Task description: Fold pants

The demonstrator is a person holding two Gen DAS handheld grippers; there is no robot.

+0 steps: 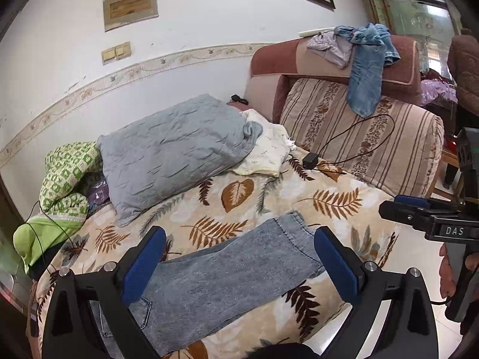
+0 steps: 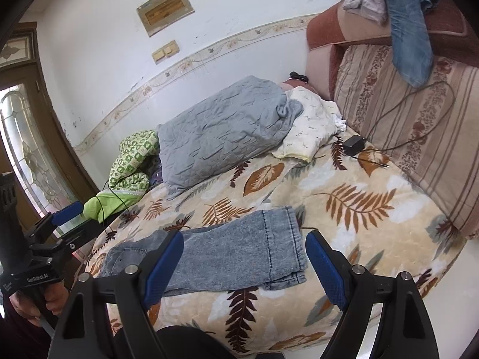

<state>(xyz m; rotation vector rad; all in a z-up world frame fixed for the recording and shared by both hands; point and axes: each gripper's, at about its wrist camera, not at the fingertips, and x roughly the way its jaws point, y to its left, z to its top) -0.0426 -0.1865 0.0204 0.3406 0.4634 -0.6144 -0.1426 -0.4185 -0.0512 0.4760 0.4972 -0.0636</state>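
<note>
Grey-blue denim pants lie flat on the leaf-patterned bed cover, legs laid together, cuffs toward the far right and waist toward the near left. They also show in the right wrist view. My left gripper is open and empty, hovering above the pants' middle. My right gripper is open and empty, above the leg end near the cuffs. The right gripper shows at the right edge of the left wrist view. The left gripper shows at the left edge of the right wrist view.
A grey pillow, a cream pillow and a green patterned blanket lie at the bed's far side. A black charger with cable lies by the striped headboard cushion. Other clothes hang over the headboard.
</note>
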